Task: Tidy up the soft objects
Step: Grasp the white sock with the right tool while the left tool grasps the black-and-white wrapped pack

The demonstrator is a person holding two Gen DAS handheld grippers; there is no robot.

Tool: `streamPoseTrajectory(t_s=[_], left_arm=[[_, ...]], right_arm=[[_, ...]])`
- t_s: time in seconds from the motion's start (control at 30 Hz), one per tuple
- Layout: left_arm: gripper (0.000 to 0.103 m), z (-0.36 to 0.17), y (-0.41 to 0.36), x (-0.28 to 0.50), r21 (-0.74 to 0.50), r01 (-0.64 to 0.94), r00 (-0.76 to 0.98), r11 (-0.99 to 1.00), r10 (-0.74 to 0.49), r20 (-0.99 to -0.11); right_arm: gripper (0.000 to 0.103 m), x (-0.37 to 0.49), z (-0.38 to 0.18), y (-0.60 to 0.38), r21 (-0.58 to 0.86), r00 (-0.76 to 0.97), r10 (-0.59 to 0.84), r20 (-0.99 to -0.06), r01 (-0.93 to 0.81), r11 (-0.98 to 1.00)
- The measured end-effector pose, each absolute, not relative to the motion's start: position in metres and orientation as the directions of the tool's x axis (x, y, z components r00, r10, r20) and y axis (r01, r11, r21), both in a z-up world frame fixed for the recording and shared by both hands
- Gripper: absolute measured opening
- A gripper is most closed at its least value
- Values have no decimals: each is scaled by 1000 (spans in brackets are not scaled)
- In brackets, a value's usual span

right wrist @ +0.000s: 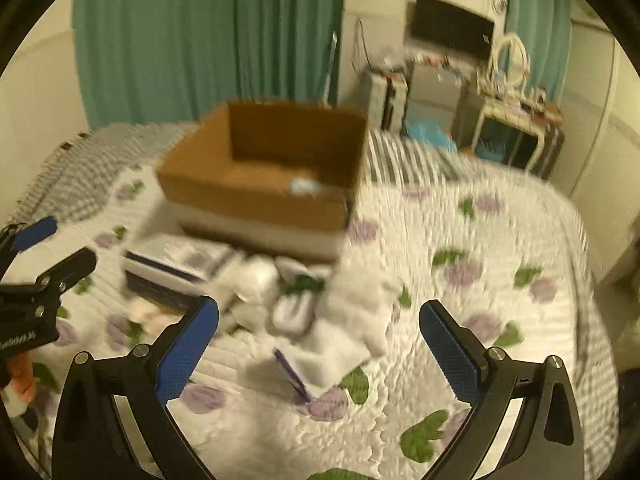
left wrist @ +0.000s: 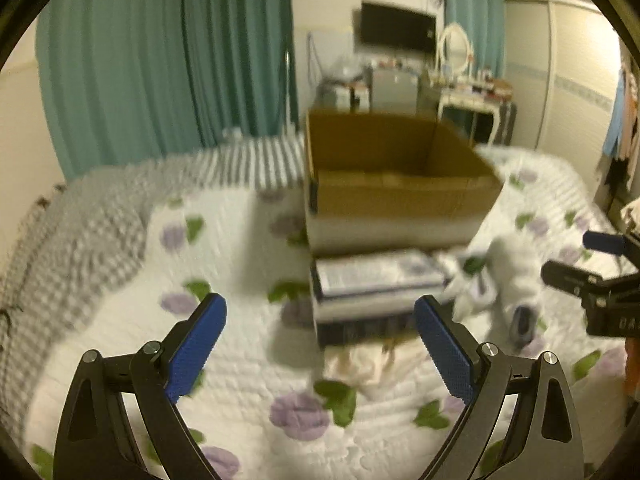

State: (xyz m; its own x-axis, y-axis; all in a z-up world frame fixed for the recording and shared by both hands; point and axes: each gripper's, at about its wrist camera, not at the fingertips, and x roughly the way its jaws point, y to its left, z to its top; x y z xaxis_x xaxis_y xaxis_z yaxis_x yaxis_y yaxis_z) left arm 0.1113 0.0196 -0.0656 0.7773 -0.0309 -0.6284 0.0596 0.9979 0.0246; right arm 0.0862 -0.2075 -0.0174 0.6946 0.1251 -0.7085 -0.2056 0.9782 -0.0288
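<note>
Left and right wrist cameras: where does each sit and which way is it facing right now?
Left wrist: on the left gripper, above the floral quilt, facing the cardboard box and stacked books; own open fingers show, right gripper at the right edge.
Right wrist: on the right gripper, facing the white soft items; own open fingers show, left gripper at the left edge.
Shared: box, books, quilt, teal curtains.

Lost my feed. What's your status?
Both hand-held grippers open, empty. Soft toys loose on bed. Box open behind them. Nothing blocking.
</note>
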Motion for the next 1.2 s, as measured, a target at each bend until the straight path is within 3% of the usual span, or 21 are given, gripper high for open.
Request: streamPoseTrajectory(t_s=[0.13, 0.4, 0.47, 0.57, 0.73, 1.07, 1.17, 1.2], left_arm=[[96, -91, 19, 123, 16, 59, 723, 998, -32, -690], [96, -95, 12, 127, 17, 103, 714, 995, -62, -697], [96, -95, 12, 129, 25, 109, 712, 994, -60, -699], [96, -94, 14, 131, 26, 120, 706, 992, -66, -706], [95, -93, 6, 142, 43, 176, 694, 983, -93, -714], [95, -117, -10, 172, 11, 246, 650, 969, -156, -744], [88, -120, -17, 176, 11, 265, 650, 964, -170, -741], [81, -120, -18, 177, 15, 271, 650, 962, -172, -740]], right_arm=[[101, 109, -51, -214, -30, 640, 83, -764, -163, 986], [101, 143, -80, -223, 6, 586, 65, -808, -103, 995], [98, 152, -87, -224, 14, 566, 65, -822, -95, 995], [85, 160, -97, -225, 26, 528, 72, -846, -93, 995], [56, 156, -95, -229, 10, 542, 49, -839, -75, 997], [51, 137, -76, -227, 44, 603, 97, -792, -103, 994], [51, 135, -75, -226, 49, 604, 104, -790, -107, 993], [51, 134, -74, -227, 52, 604, 107, -790, -108, 993]])
